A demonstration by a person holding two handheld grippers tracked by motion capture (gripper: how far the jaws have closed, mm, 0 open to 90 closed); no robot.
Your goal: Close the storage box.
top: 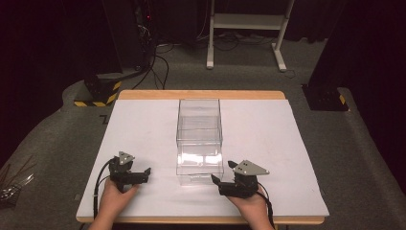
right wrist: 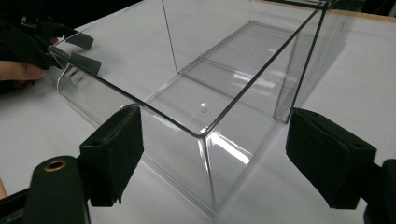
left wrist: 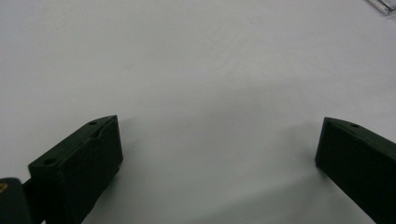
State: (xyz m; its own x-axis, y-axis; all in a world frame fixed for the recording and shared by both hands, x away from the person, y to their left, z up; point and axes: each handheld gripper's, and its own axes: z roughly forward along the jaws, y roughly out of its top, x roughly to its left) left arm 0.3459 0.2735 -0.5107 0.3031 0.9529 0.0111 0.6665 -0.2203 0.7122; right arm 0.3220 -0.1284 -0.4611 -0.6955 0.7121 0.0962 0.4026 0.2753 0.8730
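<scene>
Jaws spread wide, our right hand-held gripper (right wrist: 212, 154) faces the clear box (right wrist: 205, 88) corner; our left hand-held gripper (left wrist: 219, 149) gapes empty over the white surface (left wrist: 196, 70).

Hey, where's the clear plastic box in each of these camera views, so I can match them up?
High view: the clear plastic box sits mid-table on the white table cover, between the two hand-held grippers.
Left gripper view: just one clear corner at the top right edge.
Right gripper view: it fills the centre, its near corner between the jaws.
Shared landmark: the white table cover.
</scene>
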